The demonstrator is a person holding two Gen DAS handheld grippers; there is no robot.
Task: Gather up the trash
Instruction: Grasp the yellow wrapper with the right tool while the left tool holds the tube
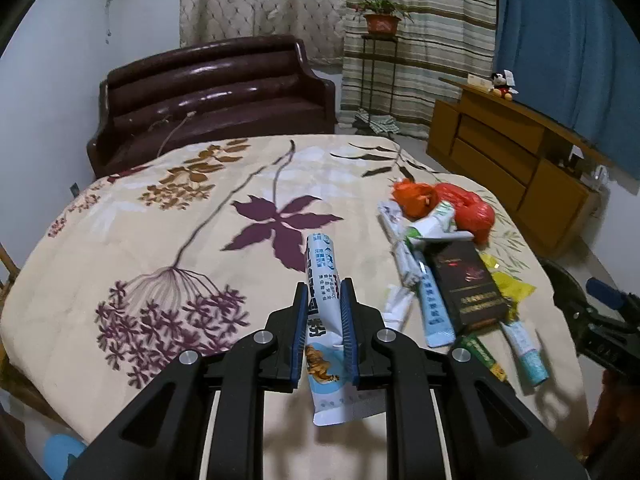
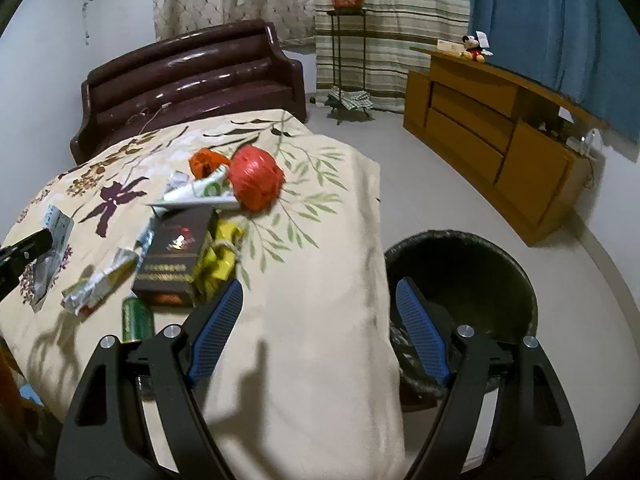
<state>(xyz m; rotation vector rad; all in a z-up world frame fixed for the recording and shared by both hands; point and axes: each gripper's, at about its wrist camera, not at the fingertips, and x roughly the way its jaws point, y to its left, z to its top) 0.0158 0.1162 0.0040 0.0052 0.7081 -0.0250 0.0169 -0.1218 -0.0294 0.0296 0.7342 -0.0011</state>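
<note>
My left hand-held gripper point(image 1: 325, 300) is pinching a pale blue sachet point(image 1: 323, 280), pads pressed on its middle, top end sticking forward past the tips, bottom end hanging toward the camera, lifted off the quilt point(image 1: 120, 240). From the right wrist I see that same sachet point(image 2: 56, 232) at far left, clamped by the left tool. My right hand-held gripper point(image 2: 318, 320) is spread wide, nothing between the blue pads point(image 2: 218, 328); left finger sits over the quilt's edge point(image 2: 320, 280), right finger over the bin point(image 2: 472, 280). Bin is black, lined, standing on the floor just beside the bed. Trash heap lies on the quilt's right side: dark box point(image 1: 466, 284) point(image 2: 176, 256), two orange bag wads point(image 1: 448, 204) point(image 2: 254, 184) behind it, a white-green wrapper point(image 1: 434, 228) between them and the box, yellow wrapper point(image 2: 220, 256) touching the box's right side, green packet point(image 2: 136, 316) near its front corner, crumpled foil wrapper point(image 2: 100, 280) to its left, blue sticks point(image 1: 434, 312) alongside. Brown sofa point(image 1: 216, 96) beyond the bed; wooden cabinet point(image 2: 500, 140) along the right wall.
</note>
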